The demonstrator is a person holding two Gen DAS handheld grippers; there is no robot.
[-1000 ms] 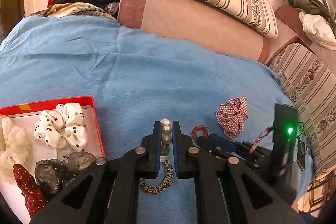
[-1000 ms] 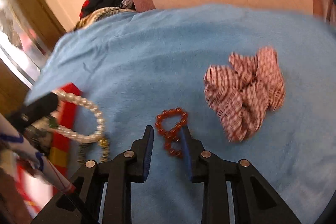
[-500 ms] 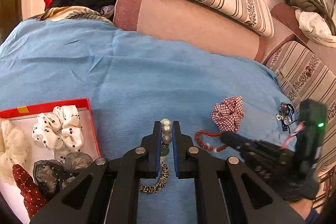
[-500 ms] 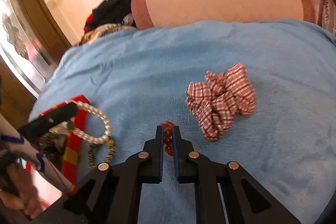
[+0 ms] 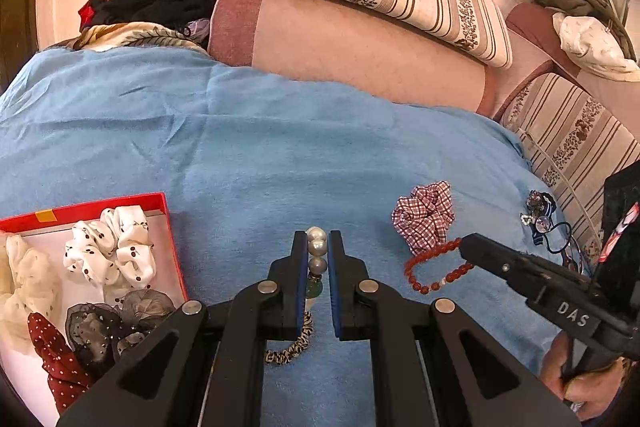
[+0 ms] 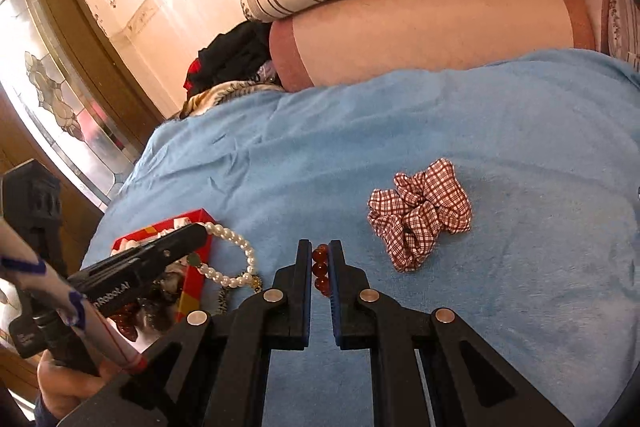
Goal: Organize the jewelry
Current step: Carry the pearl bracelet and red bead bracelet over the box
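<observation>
Left gripper [image 5: 318, 251] fingers clamped on pearl bracelet [image 5: 316, 247], right gripper [image 6: 320, 269] apparently pinching red bracelet [image 6: 321, 271]

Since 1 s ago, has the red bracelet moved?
Yes. The red bracelet then lay flat just right of the left hand-held gripper; now it hangs from the right hand-held gripper, shifted right, up against the checked scrunchie.

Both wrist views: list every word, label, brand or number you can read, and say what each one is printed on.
"DAS": white letters on the black body of the right gripper, seen in the left wrist view.
"Robot.AI": white letters on the black body of the left gripper, seen in the right wrist view; the characters before it are cut off.
A smaller white mark lower on that same body is too blurred to read.
</observation>
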